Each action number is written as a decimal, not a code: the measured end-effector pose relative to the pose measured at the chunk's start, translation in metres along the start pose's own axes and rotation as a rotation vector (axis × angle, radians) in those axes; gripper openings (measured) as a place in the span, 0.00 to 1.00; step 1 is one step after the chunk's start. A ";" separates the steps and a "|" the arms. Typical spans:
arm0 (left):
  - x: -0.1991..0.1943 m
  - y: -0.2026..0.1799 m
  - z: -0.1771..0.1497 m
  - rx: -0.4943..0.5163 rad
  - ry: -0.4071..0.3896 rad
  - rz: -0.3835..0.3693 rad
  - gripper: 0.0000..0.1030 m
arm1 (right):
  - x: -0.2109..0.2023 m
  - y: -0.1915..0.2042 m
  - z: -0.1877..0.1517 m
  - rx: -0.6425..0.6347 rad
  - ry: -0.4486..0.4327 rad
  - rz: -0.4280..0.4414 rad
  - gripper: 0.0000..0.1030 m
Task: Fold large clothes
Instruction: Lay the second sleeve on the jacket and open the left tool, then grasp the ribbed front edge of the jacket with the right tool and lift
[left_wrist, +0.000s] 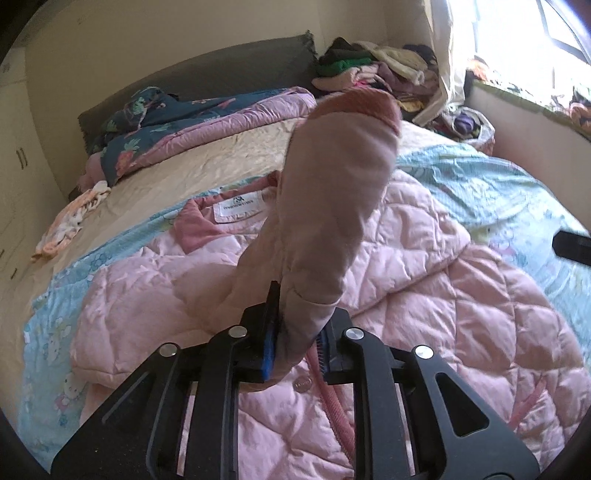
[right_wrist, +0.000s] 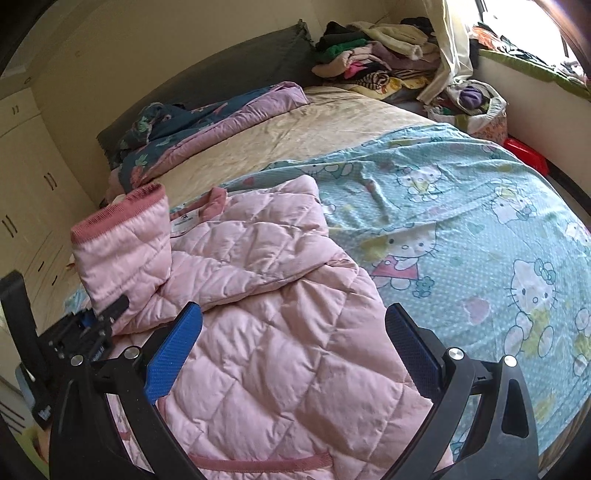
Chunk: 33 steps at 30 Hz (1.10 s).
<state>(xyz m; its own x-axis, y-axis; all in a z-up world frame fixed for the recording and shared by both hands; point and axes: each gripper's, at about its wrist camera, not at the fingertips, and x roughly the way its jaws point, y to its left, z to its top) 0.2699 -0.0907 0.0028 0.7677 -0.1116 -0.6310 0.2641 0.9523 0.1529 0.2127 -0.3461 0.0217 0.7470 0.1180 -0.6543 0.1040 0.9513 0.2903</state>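
Left hand-held gripper clamped on the sleeve of the pink quilted jacket, cuff standing up ahead of it. Right hand-held gripper spread wide, empty, directly above the jacket lying on the bed.

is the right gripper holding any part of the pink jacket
No, the right gripper has its jaws spread wide above the pink quilted jacket, its blue pads pressing on nothing.

Jacket hem cut off below in both views; collar label print too small to read.
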 end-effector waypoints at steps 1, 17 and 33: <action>0.002 -0.004 -0.002 0.009 0.008 0.002 0.12 | 0.000 -0.001 0.000 0.003 0.001 -0.002 0.96; -0.016 -0.011 -0.028 -0.009 0.115 -0.140 0.90 | -0.002 -0.004 -0.001 0.024 0.017 0.005 0.96; -0.041 0.132 -0.036 -0.322 0.078 0.005 0.91 | 0.071 0.071 -0.033 0.010 0.214 0.177 0.96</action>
<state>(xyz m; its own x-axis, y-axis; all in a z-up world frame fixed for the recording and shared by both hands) 0.2528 0.0498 0.0216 0.7181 -0.0969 -0.6892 0.0532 0.9950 -0.0845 0.2516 -0.2607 -0.0277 0.5986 0.3409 -0.7249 -0.0090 0.9077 0.4194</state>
